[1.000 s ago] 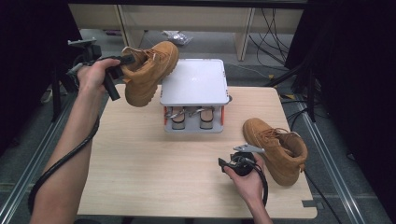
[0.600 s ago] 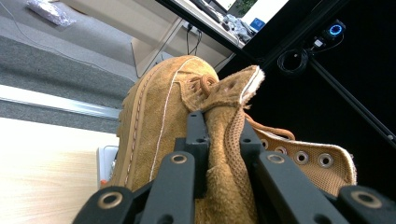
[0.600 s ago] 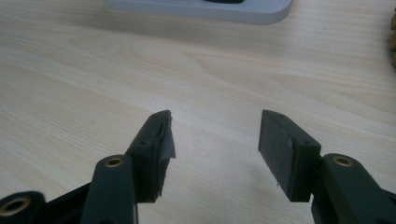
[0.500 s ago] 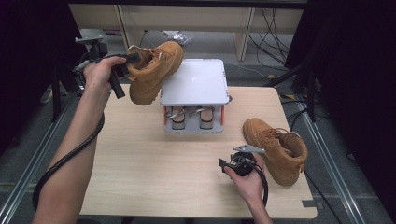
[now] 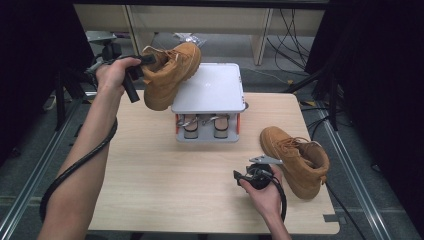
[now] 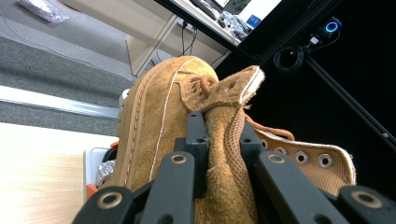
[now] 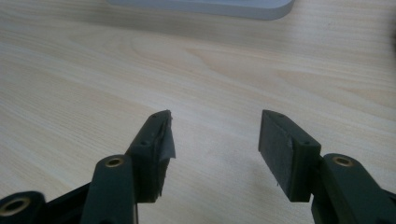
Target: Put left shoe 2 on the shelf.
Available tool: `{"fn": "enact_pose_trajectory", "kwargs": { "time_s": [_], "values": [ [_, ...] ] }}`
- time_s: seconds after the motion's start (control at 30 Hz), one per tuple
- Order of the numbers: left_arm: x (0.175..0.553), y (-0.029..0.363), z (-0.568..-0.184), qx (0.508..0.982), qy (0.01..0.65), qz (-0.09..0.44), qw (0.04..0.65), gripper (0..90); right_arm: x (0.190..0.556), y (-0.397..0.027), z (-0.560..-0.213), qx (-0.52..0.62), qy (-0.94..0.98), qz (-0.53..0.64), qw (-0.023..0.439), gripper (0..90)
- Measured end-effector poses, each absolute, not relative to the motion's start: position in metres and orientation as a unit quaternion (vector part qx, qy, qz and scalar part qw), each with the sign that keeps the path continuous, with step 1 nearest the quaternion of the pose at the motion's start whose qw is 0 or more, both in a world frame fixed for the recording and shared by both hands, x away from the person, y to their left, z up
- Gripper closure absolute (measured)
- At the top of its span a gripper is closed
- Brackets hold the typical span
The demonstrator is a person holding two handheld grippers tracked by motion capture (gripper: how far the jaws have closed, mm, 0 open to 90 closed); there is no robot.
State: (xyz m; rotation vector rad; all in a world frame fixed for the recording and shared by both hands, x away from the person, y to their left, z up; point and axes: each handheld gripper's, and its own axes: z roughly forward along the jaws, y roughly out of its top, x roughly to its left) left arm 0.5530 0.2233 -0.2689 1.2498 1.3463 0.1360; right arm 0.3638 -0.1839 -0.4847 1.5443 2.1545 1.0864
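Observation:
A tan suede boot (image 5: 170, 75) hangs in the air at the left rear, its toe over the corner of a white platform (image 5: 212, 90). My left gripper (image 5: 149, 60) is shut on the boot's heel collar. In the left gripper view the jaws (image 6: 219, 123) pinch the collar edge of the boot (image 6: 154, 121), sole turned left. A second tan boot (image 5: 295, 160) lies on the table at the right. Beside it my right gripper (image 5: 242, 176) rests low on the wood, open, with nothing between its pads (image 7: 215, 135).
The white platform tops a small orange-sided rack (image 5: 206, 127) with a pair of shoes inside, at the middle back of the wooden table (image 5: 150, 185). Its edge (image 7: 201, 7) lies ahead of the right gripper. Metal rails run along both table sides; cables lie behind.
The left hand has carried the boot slightly up and to the right, closer to the white platform. The right hand and the second boot have not moved.

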Motion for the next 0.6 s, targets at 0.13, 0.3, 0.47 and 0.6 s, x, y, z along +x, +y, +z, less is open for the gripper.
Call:
{"fn": "enact_pose_trajectory", "kwargs": {
  "time_s": [0.13, 0.3, 0.47, 0.6],
  "values": [
    [0.555, 0.220, -0.270, 0.544, 0.581, 0.057, 0.603, 80.6, 0.364, -0.185, -0.485, 0.533, 0.744, 0.379, 0.136, 45.3],
    [0.557, 0.216, -0.271, 0.545, 0.583, 0.056, 0.600, 80.6, 0.364, -0.185, -0.485, 0.534, 0.744, 0.378, 0.136, 45.3],
    [0.559, 0.213, -0.270, 0.548, 0.580, 0.055, 0.600, 80.6, 0.364, -0.184, -0.485, 0.539, 0.742, 0.377, 0.132, 45.3],
    [0.560, 0.209, -0.268, 0.548, 0.582, 0.055, 0.599, 80.5, 0.365, -0.186, -0.485, 0.531, 0.745, 0.379, 0.138, 45.3]
  ]
}}
